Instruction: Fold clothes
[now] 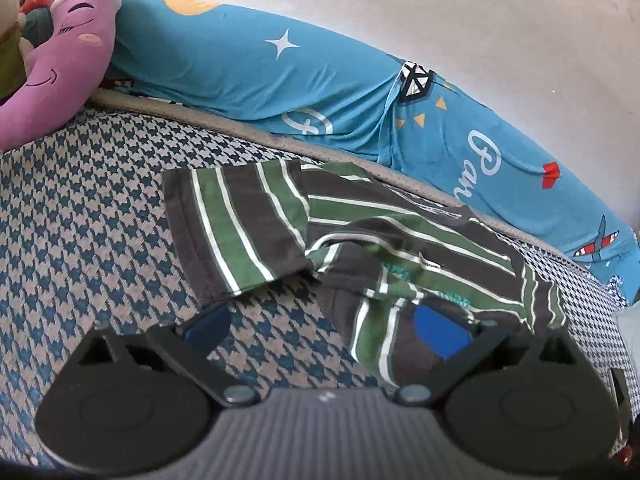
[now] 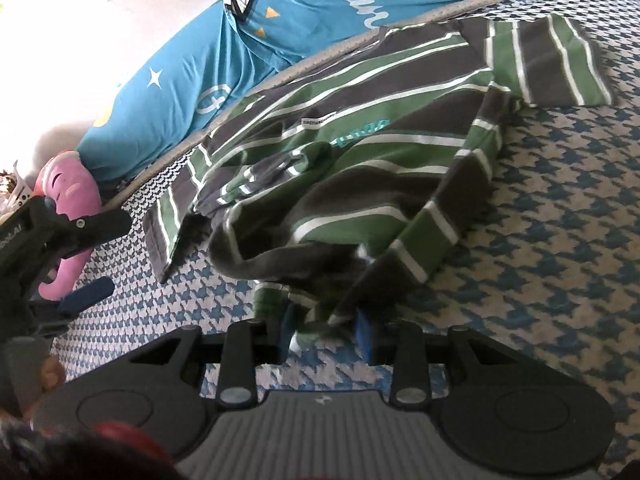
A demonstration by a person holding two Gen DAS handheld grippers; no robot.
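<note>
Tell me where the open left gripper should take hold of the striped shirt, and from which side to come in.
Grip the sleeve's hem, the straight edge nearest the left gripper. The sleeve lies flat and spread on the houndstooth bed cover, away from the bunched body of the striped shirt, so only that layer should lift. Come in low from the near side, one finger sliding under the hem. The right gripper appears shut on the shirt's lower edge.

shirt: soft matt striped knit cloth | bed cover under shirt: coarse woven houndstooth cloth | pillow behind shirt: smooth, faintly shiny cloth | right gripper: matt black plastic, ribbed grey base
</note>
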